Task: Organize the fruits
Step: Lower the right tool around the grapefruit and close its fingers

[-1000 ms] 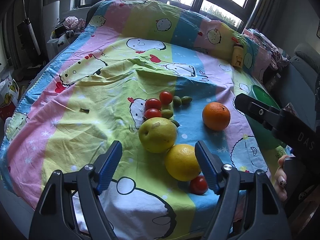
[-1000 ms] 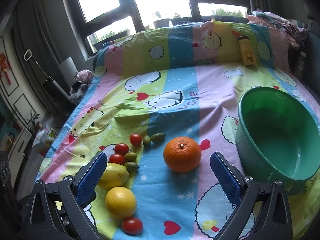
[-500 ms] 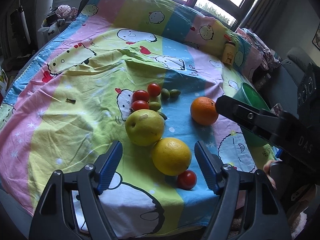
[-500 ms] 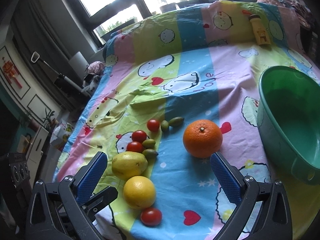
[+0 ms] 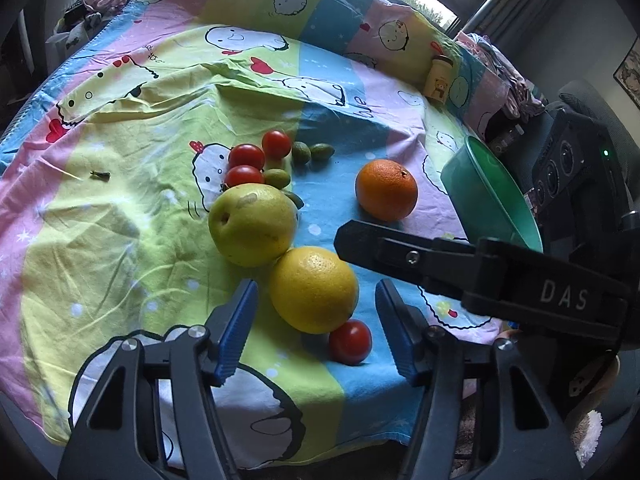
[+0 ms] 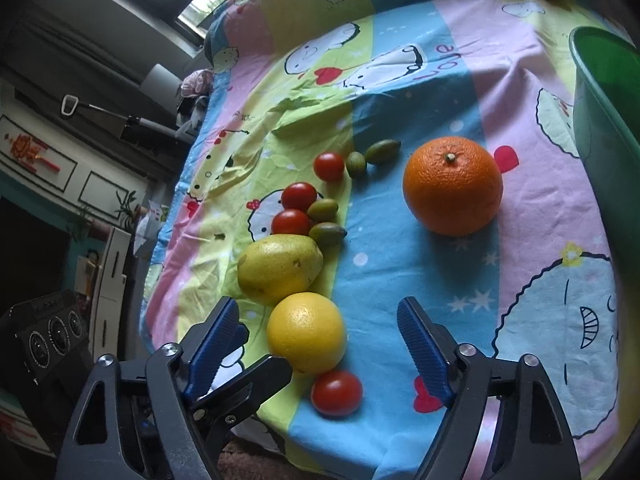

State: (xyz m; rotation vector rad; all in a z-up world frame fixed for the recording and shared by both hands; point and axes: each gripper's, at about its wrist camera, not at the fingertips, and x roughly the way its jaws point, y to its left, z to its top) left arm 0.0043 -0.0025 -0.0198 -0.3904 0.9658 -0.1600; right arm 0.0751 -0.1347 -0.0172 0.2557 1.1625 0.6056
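Observation:
On the cartoon sheet lie a yellow citrus [image 5: 313,289] [image 6: 306,332], a green-yellow pear [image 5: 253,223] [image 6: 279,267], an orange [image 5: 386,189] [image 6: 452,185], a lone tomato [image 5: 350,341] [image 6: 336,393] by the front edge, three more tomatoes [image 5: 246,157] [image 6: 299,196] and several small green fruits [image 5: 277,178] [image 6: 322,210]. My left gripper [image 5: 316,328] is open, its blue pads on either side of the yellow citrus, just short of it. My right gripper [image 6: 320,350] is open and empty, low over the same citrus and tomato.
A green bowl [image 5: 492,196] [image 6: 600,92] stands at the right on the sheet. A yellow bottle [image 5: 439,78] stands far back. The right gripper's black arm [image 5: 480,272] crosses the left wrist view. The table's front edge is right below the fruit.
Both grippers have moved forward and down toward the fruit. The left one now brackets the yellow citrus. The right one has swung left from the orange toward the citrus. Nothing was grasped.

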